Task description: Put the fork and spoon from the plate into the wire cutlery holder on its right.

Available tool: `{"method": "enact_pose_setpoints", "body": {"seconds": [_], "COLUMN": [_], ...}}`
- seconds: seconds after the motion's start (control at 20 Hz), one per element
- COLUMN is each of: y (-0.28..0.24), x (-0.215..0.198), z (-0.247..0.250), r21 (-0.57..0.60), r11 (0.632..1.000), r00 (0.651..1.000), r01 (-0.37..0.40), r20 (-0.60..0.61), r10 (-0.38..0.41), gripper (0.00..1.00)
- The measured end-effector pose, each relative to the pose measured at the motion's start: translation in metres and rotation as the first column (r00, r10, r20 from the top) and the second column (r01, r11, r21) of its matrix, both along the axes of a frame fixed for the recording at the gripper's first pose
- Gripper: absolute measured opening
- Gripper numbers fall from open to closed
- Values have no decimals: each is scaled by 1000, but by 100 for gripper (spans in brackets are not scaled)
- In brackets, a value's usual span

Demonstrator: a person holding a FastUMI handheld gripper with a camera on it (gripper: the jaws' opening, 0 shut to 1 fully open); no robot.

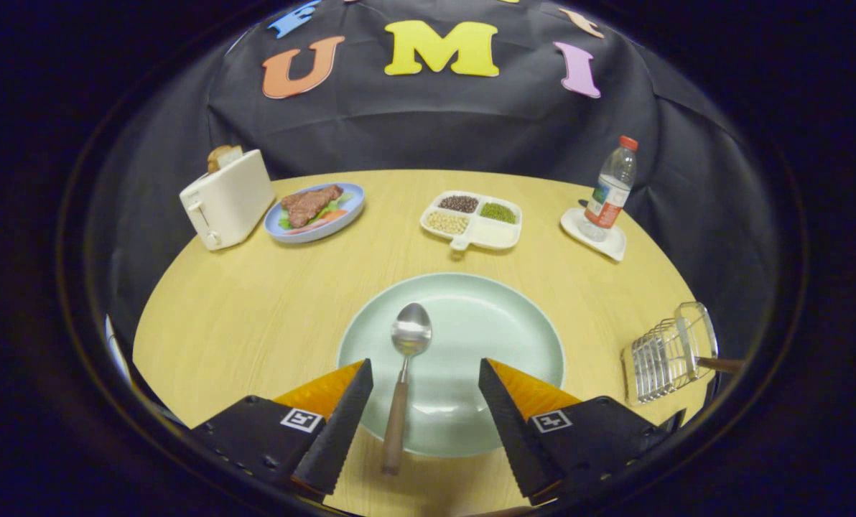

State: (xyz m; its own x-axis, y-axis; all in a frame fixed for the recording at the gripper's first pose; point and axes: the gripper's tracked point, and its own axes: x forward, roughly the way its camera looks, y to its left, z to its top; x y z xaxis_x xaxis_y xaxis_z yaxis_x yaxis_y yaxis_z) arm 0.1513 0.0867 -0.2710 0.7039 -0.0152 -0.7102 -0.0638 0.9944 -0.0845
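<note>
Your gripper point(426, 373) hangs over the near edge of a round wooden table point(256, 316), its two fingers spread wide and holding nothing. Between them lies the spoon point(403, 380), bowl pointing away from you and resting on the pale green plate point(500, 323), while its wooden handle runs back over the plate's near rim onto the table. The handle sits closer to your left finger than to your right one, and neither finger touches it.

To the right of the plate, near the table's edge, stands the wire cutlery holder point(668, 355). A wooden handle point(719, 365) sticks out of its open top; what piece of cutlery it belongs to cannot be told from here.

Beyond the plate, in the middle of the table, sits a white divided tray point(496, 233) with dark, green and pale beans in three of its sections. To its left, a blue plate point(313, 230) carries a slab of meat on greens, and beside that stands a white toaster point(227, 199) with bread poking from its slot. Far right, a clear water bottle point(612, 188) with a red cap stands upright on a small white dish point(600, 243).
</note>
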Motion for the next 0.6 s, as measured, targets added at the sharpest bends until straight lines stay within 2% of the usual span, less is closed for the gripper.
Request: {"method": "enact_pose_setpoints", "body": {"seconds": [0.2,0.3,0.4,0.45,0.6], "y": [2,5,9,12,10], "x": [6,2,2,0,6], "z": [-17,-26,-35,-38,-36], "r21": [-10,10,29,36,14], "r11": [1000,1000,999,999,1000], "r00": [998,995,990,987,985], "r01": [20,20,23,23,22], "r20": [-52,-100,-142,-160,-174], "r10": [-21,-19,-19,-17,-19], "gripper": [84,74,72,68,46]}}
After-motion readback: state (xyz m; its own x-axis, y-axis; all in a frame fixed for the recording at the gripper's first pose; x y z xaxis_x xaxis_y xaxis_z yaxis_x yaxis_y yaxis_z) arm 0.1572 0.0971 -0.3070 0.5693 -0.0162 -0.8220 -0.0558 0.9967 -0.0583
